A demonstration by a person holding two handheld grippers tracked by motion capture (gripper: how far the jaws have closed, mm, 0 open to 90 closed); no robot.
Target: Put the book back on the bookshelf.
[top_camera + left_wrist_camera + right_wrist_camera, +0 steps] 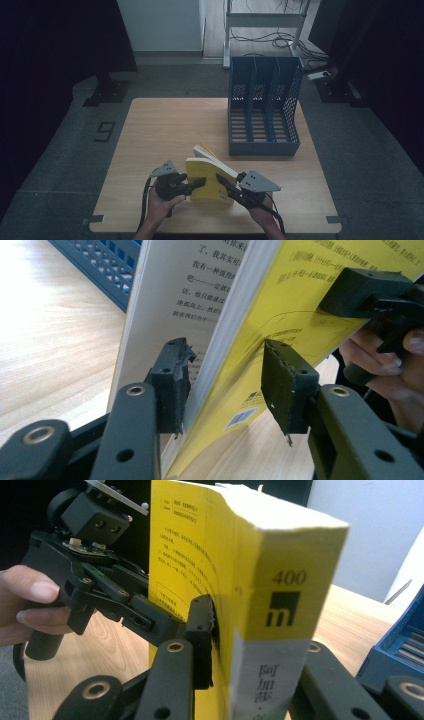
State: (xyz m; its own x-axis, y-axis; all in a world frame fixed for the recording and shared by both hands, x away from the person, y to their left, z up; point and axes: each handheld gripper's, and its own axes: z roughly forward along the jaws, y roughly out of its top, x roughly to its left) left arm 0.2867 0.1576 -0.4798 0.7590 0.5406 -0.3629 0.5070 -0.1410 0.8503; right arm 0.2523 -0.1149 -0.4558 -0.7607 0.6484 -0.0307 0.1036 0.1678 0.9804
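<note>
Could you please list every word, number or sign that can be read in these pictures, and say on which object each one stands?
"400": on the yellow book's spine, right gripper view.
"m": logo in a black square, just below it.
"阿加莎": on the grey lower part of the spine; the characters below are cut off.
"9": marked on the floor left of the table.
Chinese print on the open page, and the small print and barcode on the yellow cover: too small or blurred to read.

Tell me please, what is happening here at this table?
A person works a yellow book with two hand-held grippers. The right gripper is clamped on the book's spine and holds it upright on the wooden table. The left gripper straddles the back cover, pads not pressing. The blue file rack behind stands empty.
</note>
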